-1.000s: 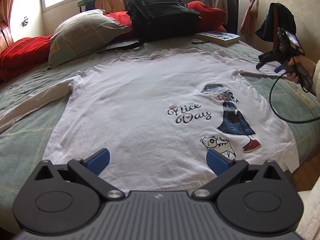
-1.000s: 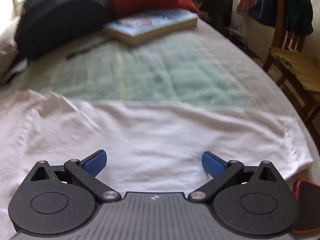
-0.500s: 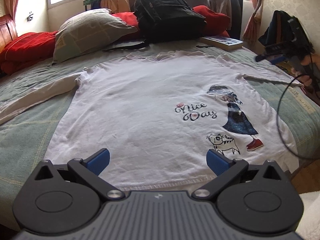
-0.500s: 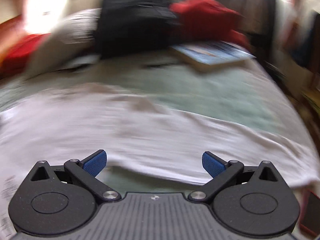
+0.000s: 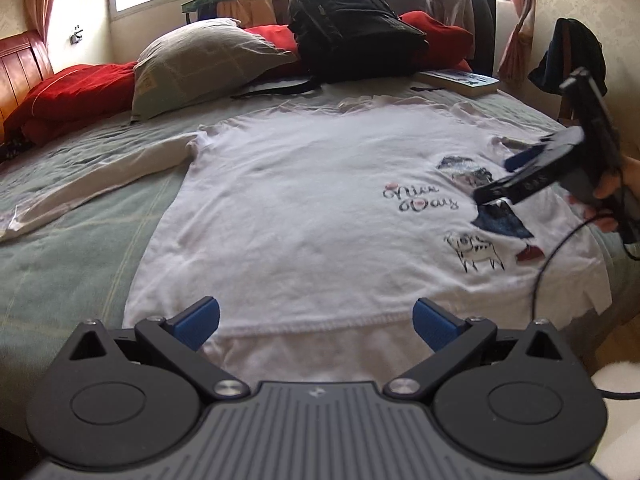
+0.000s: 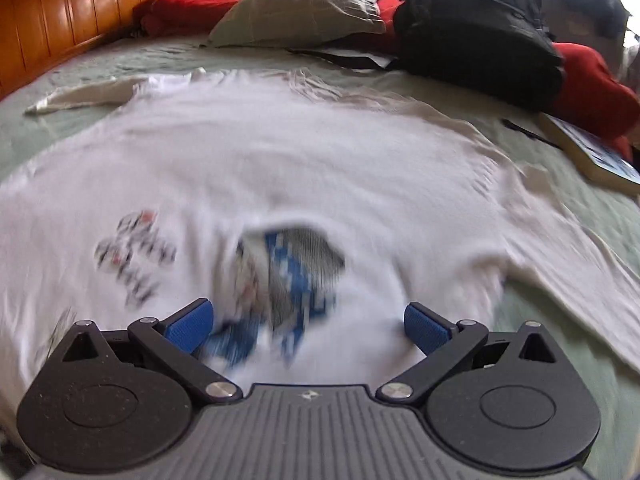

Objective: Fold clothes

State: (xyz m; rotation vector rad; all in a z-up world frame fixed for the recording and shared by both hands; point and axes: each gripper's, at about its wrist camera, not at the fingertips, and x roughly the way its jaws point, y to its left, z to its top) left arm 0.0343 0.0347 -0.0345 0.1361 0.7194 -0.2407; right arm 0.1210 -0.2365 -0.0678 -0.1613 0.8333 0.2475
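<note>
A white long-sleeved shirt [image 5: 304,200] with a "Nice Day" print and a girl and cat drawing lies flat, front up, on the green bed. My left gripper [image 5: 316,318] is open and empty, just above the shirt's bottom hem. My right gripper [image 6: 306,322] is open and empty, hovering over the printed girl on the shirt [image 6: 280,168]. It also shows in the left wrist view [image 5: 516,178], held by a hand over the shirt's right side. One sleeve stretches left [image 5: 92,184], the other right [image 6: 568,248].
A black backpack [image 5: 352,44], a grey pillow [image 5: 204,60] and red bedding [image 5: 68,92] lie at the far side of the bed. A book [image 5: 460,80] lies at the far right. A wooden headboard [image 6: 60,16] and a chair with dark clothes [image 5: 572,56] flank the bed.
My right gripper has swung from the right sleeve inward over the shirt's printed front. My left gripper has drawn back slightly toward the hem. Both stay open.
</note>
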